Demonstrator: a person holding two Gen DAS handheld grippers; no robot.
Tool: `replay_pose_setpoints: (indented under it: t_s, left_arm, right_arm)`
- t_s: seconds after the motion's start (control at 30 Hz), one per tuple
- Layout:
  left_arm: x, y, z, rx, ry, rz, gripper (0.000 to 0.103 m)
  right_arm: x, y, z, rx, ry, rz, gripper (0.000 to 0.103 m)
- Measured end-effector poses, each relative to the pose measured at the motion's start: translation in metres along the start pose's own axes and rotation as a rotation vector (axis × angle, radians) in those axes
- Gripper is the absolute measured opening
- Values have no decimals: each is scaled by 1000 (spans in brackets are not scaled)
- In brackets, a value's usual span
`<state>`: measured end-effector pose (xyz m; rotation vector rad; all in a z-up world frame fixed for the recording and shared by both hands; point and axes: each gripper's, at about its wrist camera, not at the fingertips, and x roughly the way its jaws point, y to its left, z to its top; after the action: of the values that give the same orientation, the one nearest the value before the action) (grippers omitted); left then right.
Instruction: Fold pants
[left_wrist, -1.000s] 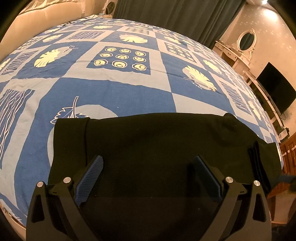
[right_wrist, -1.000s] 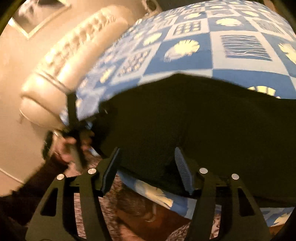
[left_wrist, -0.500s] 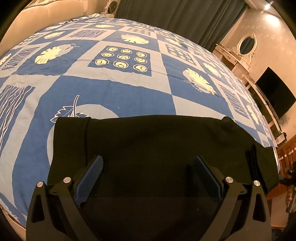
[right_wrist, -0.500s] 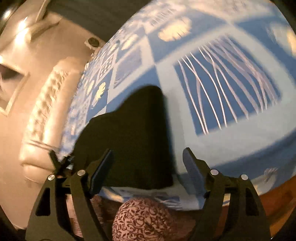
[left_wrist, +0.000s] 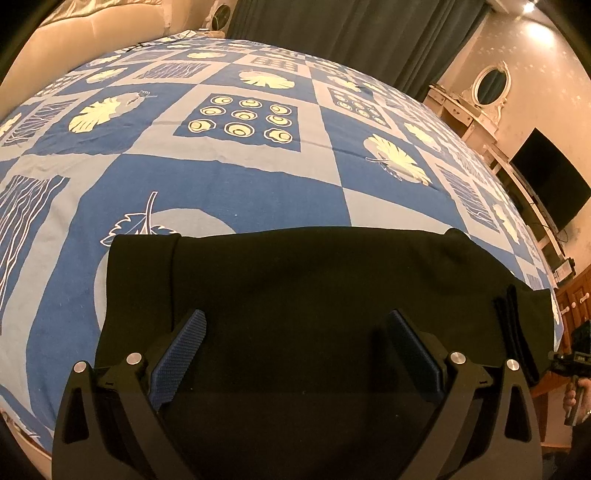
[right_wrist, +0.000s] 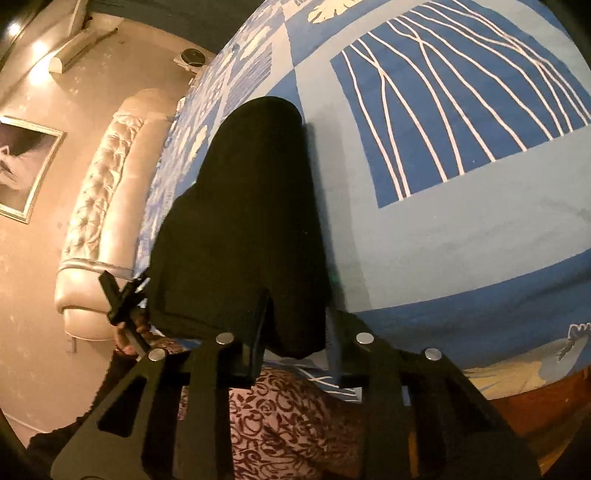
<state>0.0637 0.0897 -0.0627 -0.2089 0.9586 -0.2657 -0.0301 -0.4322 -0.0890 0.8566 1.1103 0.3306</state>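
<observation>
Folded black fabric pants (left_wrist: 314, 295) are lying at the near edge of the blue leaf-patterned bedsheet (left_wrist: 229, 192), left gripper (left_wrist: 295, 354) hovering wide above them, right gripper (right_wrist: 293, 325) pinching their corner.

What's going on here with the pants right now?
A person is folding black pants on a bed with a blue patterned sheet. The left hand-held gripper hovers open over the middle of the pants, gripping nothing. The right hand-held gripper is at one end of the pants near the bed's edge, its fingers narrowed around the fabric; whether it has fully clamped is unclear.
</observation>
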Motion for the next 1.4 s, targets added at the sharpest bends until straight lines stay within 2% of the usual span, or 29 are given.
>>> replay_pose_setpoints:
  t_s: [0.07, 0.2, 0.4, 0.53, 0.57, 0.6, 0.67, 0.8, 0.93, 1.0, 1.17, 1.27, 1.3, 1.4]
  left_arm:
    - [0, 0, -1, 0, 1, 0, 97]
    - [0, 0, -1, -1, 0, -1, 97]
    - [0, 0, -1, -1, -1, -3, 97]
    - [-1, -1, -1, 5, -4, -4, 97]
    - [-1, -1, -2, 6, -5, -4, 97]
    - [-1, -1, -2, 8, -5, -4, 97]
    - [-1, -1, -2, 10, -6, -5, 97]
    - [-1, 0, -2, 12, -8, -7, 97]
    - [0, 0, -2, 8, -7, -9, 97]
    - [-1, 1, -1, 1, -5, -17, 97]
    - [-4, 7, 2, -42, 2, -49, 97]
    - [-7, 11, 7, -83, 17, -77, 97]
    - [-9, 12, 8, -96, 21, -86, 97]
    - [-15, 19, 9, -167, 40, -127, 97]
  right_arm:
    - [-5, 2, 3, 5, -11, 33, 36]
    - [-21, 10, 22, -14, -72, 47, 56]
    - [-10, 3, 68, 56, -127, 98, 56]
    - [9, 0, 90, 88, -119, 113, 56]
    - [14, 1, 93, 91, -111, 106, 53]
    - [20, 1, 96, 90, -99, 94, 42]
    - [26, 0, 100, 94, -89, 49, 30]
    - [26, -8, 96, 113, -99, 42, 26]
    - [18, 6, 89, 102, -137, -1, 35]
    - [8, 18, 81, 85, -200, -64, 50]
    - [-17, 40, 59, 123, -338, -144, 54]
    - [-19, 58, 48, 68, -366, -237, 54]
    - [-19, 66, 43, 45, -382, -266, 60]
    - [-17, 82, 35, 20, -408, -285, 64]
